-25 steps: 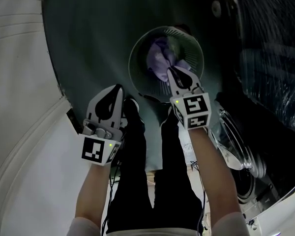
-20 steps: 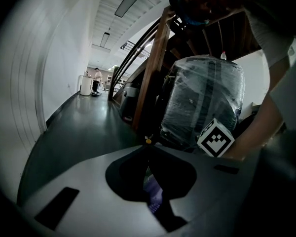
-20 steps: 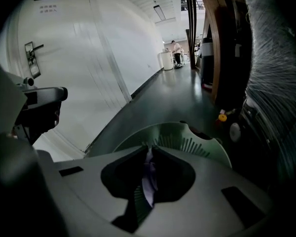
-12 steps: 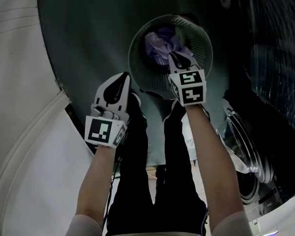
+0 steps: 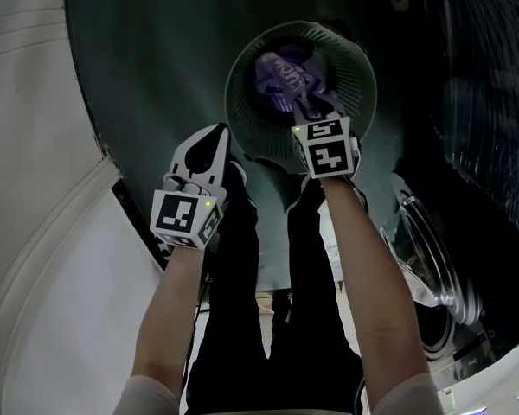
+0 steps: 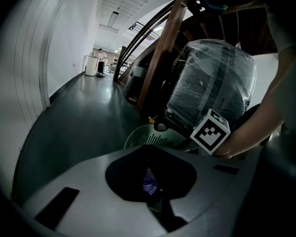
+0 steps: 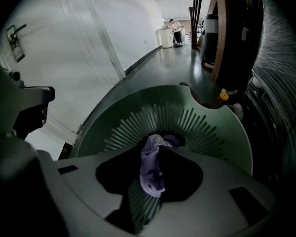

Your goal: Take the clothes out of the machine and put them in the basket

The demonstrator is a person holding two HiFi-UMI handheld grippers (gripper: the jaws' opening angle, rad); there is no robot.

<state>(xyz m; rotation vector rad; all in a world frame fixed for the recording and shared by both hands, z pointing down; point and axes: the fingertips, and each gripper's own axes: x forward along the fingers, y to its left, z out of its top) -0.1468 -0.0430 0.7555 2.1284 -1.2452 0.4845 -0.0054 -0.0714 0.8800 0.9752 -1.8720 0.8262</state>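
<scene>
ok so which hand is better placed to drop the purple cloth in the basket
Right. The right gripper hangs over the green basket, its fingers just opening with the purple cloth between them. The left gripper sits outside the rim.

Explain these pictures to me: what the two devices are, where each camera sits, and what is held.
No robot here: a person holds a two-jaw gripper in each hand; the cubes with black-and-white squares belong to those grippers. The head view comes from a camera on the person's head, looking steeply down past their arms. The other two views come from cameras riding on each gripper, looking along its jaws. On the dark floor stands a round green basket with a purple garment inside; a washing machine's glass door shows at lower right. The right gripper reaches into the basket; its jaws have just been opening, with the garment between them, apparently let go. The left gripper hangs beside the basket, jaws together, empty.
</scene>
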